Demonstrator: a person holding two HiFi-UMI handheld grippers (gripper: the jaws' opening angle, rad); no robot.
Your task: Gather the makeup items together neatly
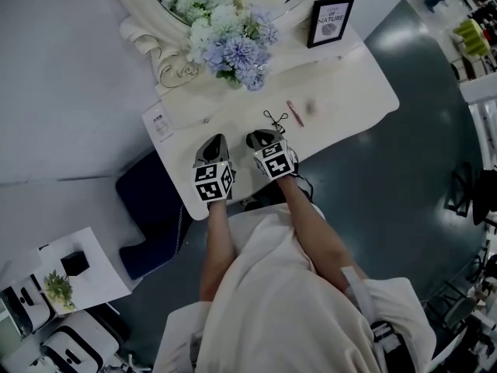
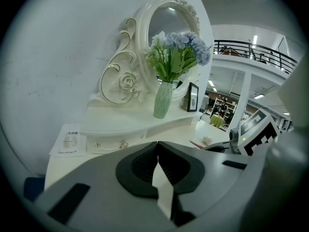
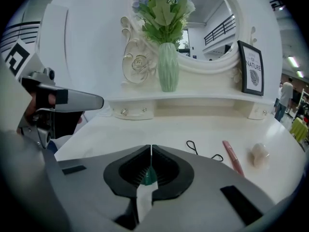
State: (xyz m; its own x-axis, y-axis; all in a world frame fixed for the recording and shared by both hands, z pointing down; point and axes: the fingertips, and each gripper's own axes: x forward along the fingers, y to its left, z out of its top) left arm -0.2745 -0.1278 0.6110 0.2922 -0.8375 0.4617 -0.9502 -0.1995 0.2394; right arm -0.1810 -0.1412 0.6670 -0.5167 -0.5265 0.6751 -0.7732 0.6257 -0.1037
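tabletop (image 1: 351, 98), left gripper (image 2: 157, 147) closed, right gripper (image 3: 151, 150) closed

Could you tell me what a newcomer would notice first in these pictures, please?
Blue flowers in a green vase stand before the ornate mirror at the back of the white table. Nearer, the right gripper is shut on a small green thing, beside the left gripper. A pink stick lies just beyond them.

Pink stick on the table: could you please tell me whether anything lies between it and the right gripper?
Only a thin black hair tie lies flat on the table between the right gripper and the pink stick; nothing taller blocks the way. That gripper is shut on what looks like a small teal item.
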